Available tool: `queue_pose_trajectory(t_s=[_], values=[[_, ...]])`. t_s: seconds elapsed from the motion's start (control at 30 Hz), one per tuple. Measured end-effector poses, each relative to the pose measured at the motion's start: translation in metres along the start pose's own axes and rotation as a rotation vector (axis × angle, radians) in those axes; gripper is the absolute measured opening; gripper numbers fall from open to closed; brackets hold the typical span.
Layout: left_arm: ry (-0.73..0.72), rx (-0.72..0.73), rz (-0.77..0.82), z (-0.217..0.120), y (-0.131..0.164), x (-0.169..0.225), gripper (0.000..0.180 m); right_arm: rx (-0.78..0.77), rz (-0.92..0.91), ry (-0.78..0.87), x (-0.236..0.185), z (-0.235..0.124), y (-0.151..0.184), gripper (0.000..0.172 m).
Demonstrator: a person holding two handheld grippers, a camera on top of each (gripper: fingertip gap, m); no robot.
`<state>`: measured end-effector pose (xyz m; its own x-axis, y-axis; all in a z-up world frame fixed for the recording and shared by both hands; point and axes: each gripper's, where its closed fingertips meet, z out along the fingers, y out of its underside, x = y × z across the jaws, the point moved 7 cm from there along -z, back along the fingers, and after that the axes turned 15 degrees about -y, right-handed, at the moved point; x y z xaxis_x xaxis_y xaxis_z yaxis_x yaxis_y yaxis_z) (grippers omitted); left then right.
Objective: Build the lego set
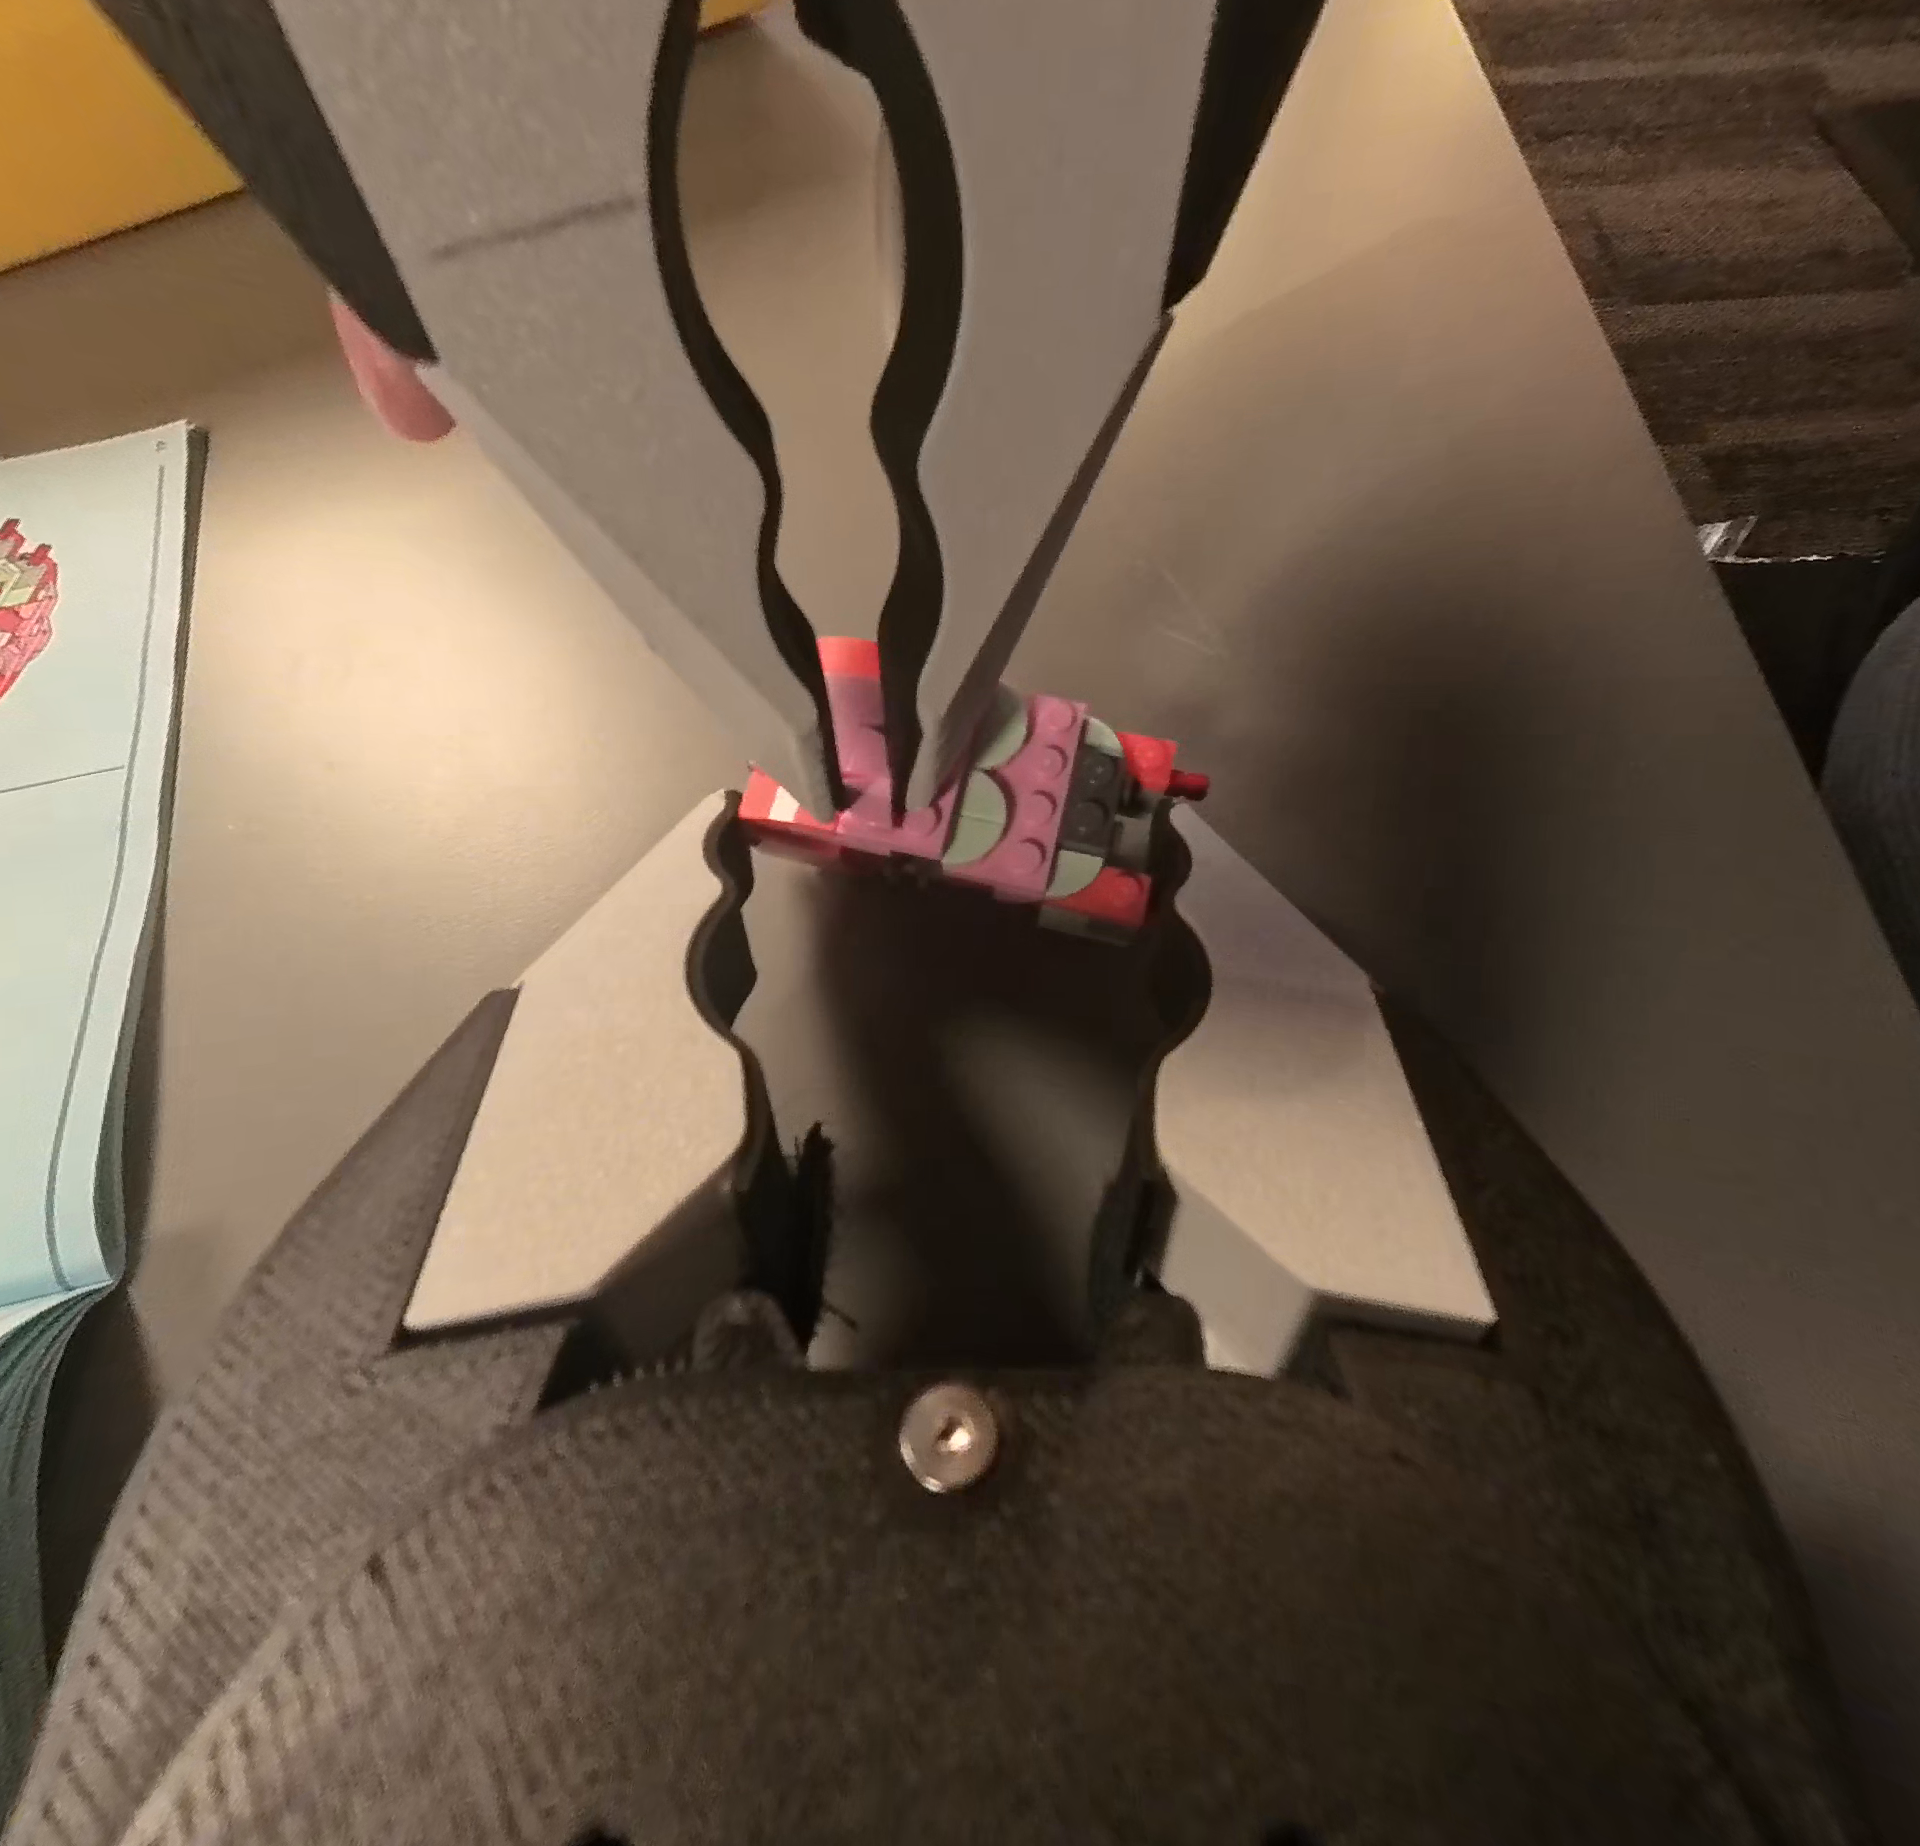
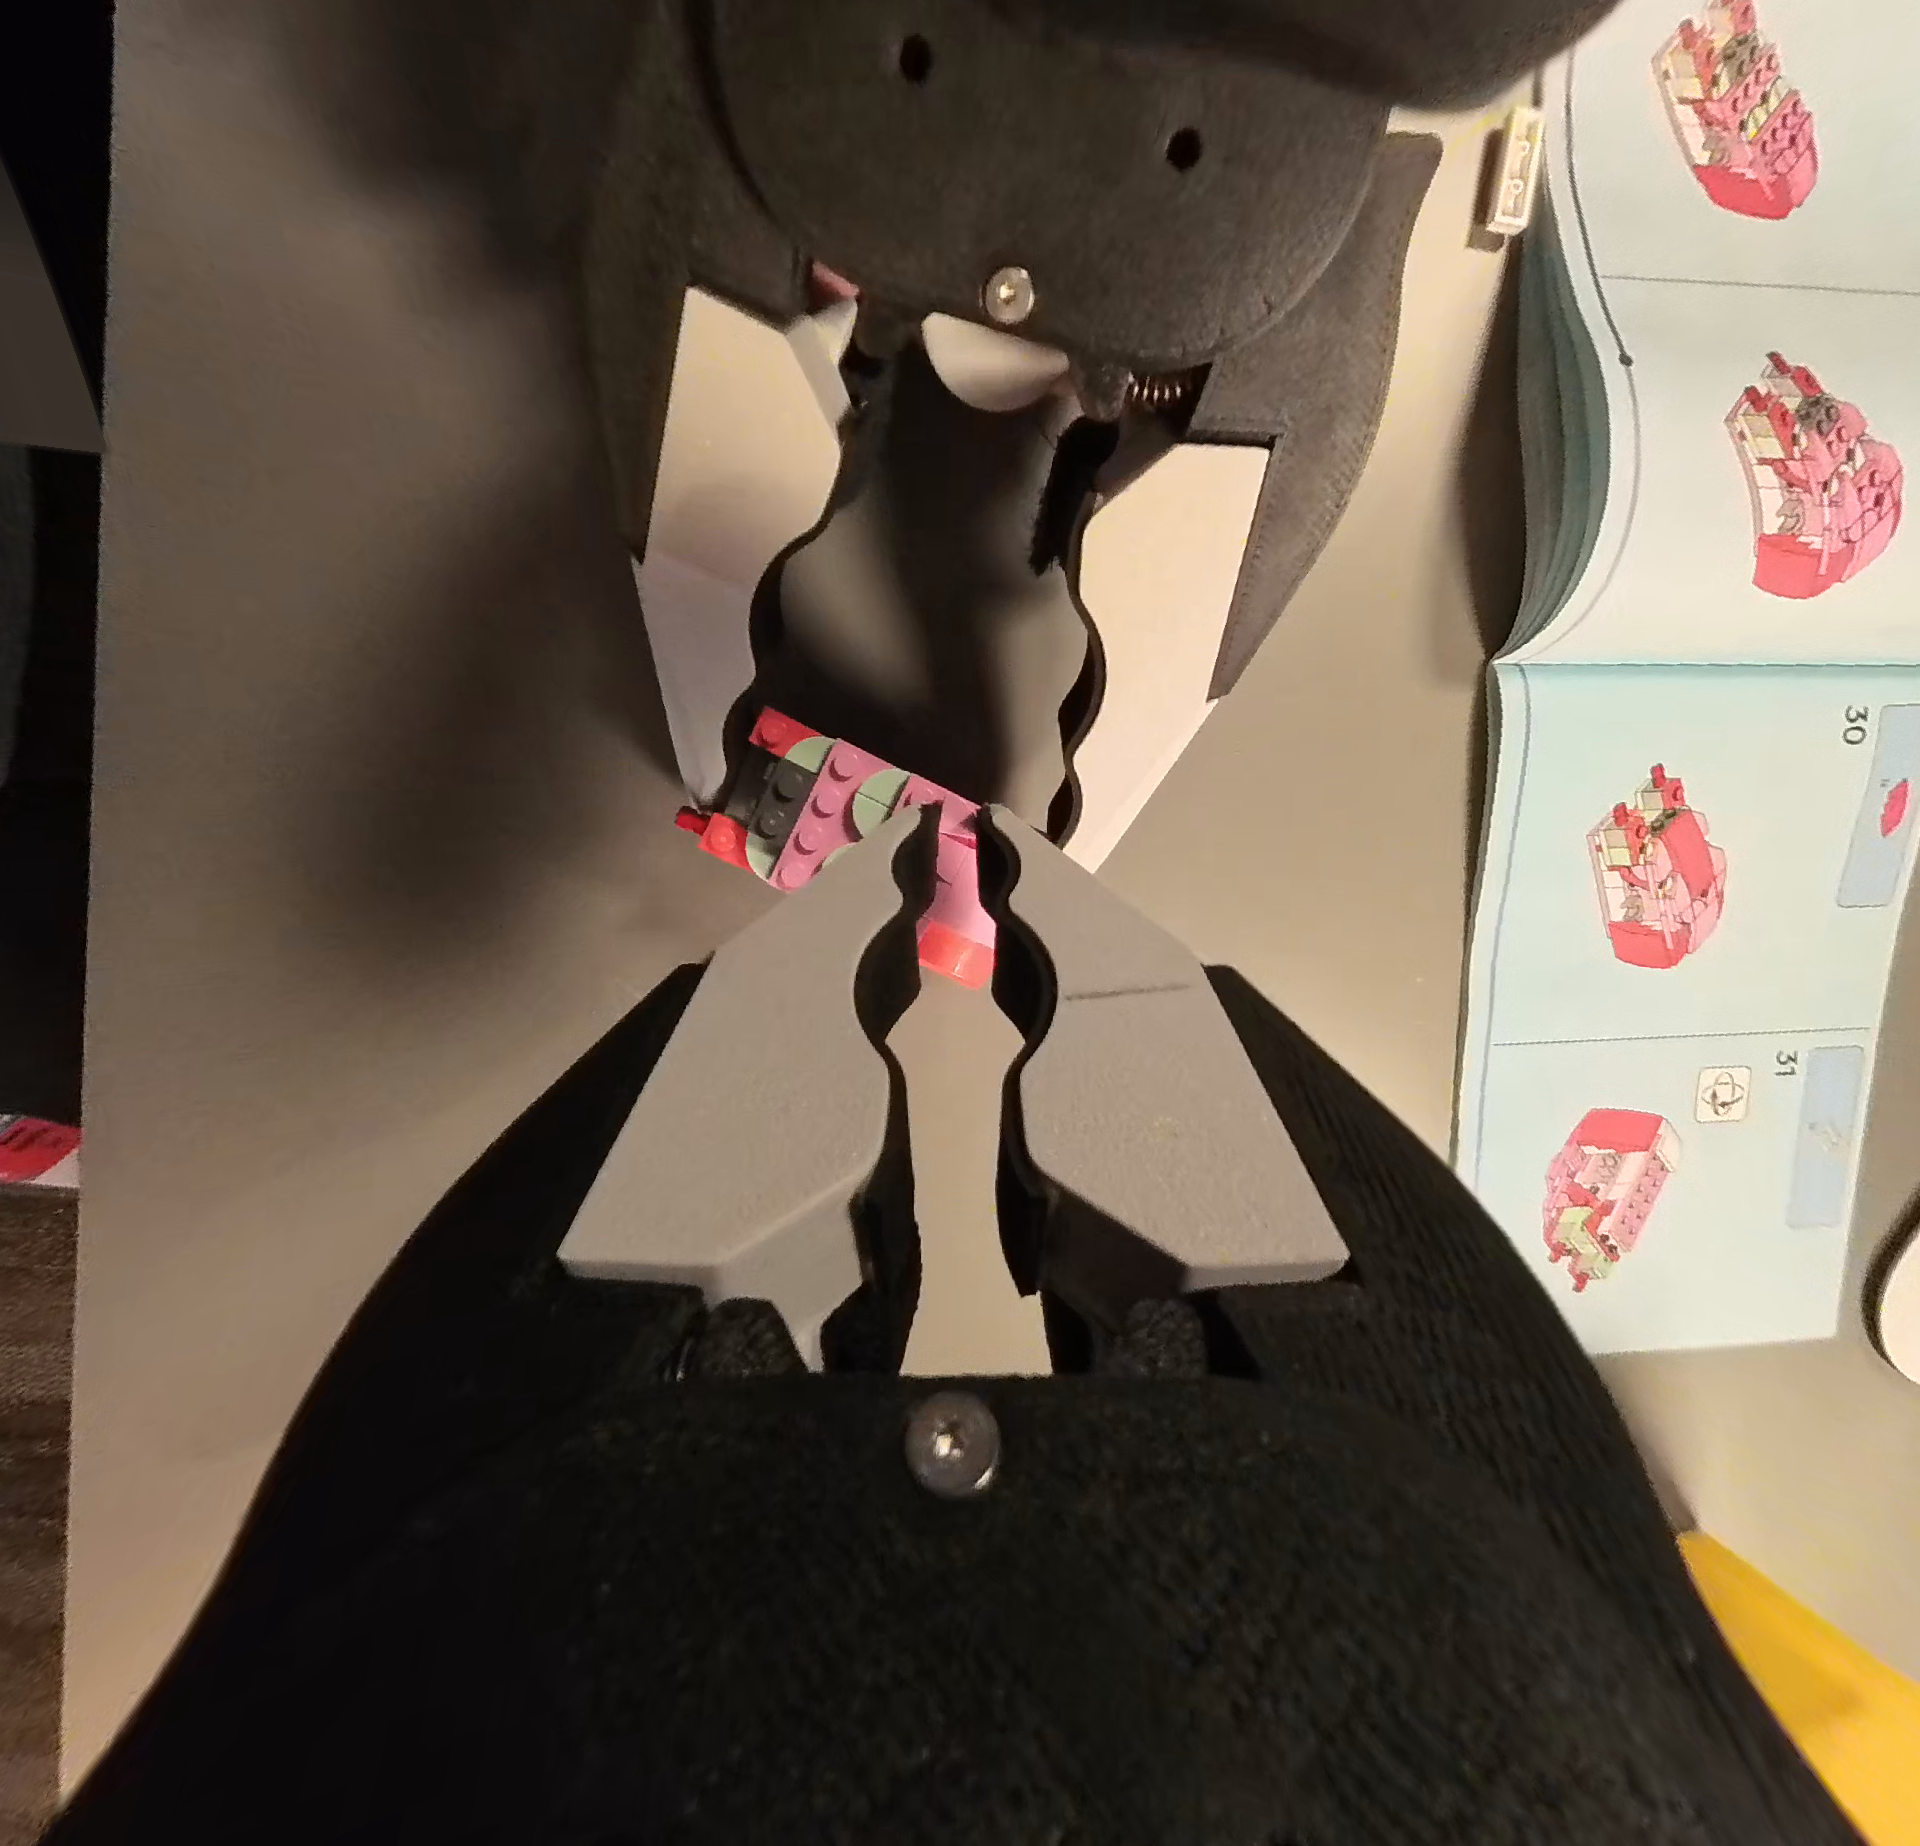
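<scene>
Honestly, the left claw [image 1: 951, 840] was spread wide, clamping the brick model [image 1: 997, 820] end to end. The right claw [image 2: 951, 820] pinched a pink piece [image 2: 961, 897] against it. Best bet looked like holding the model rigid and pushing straight.

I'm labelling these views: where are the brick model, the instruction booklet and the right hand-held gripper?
brick model [image 1: 1023, 820], left wrist view, on its purple studded top.
instruction booklet [image 2: 1704, 975], right wrist view, on the open pale blue page.
right hand-held gripper [image 2: 951, 820], right wrist view, midway between its fingertips.
</scene>
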<state>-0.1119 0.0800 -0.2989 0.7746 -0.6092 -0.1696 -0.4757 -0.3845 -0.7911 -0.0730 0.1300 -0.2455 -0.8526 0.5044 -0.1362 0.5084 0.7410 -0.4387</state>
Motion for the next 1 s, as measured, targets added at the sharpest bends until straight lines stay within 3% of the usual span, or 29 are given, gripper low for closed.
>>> queue_pose_trajectory(t_s=[0.73, 1.0], values=[[-0.001, 0.0, -0.005, -0.0001, 0.0003, 0.0002, 0.077, -0.007, 0.025, -0.042, 0.0027, -0.0001, -0.0014, 0.005], [0.025, 0.016, -0.045, -0.0069, 0.0012, -0.0014, 0.092, 0.009, 0.019, -0.037, -0.0001, -0.0009, 0.0016, 0.005]])
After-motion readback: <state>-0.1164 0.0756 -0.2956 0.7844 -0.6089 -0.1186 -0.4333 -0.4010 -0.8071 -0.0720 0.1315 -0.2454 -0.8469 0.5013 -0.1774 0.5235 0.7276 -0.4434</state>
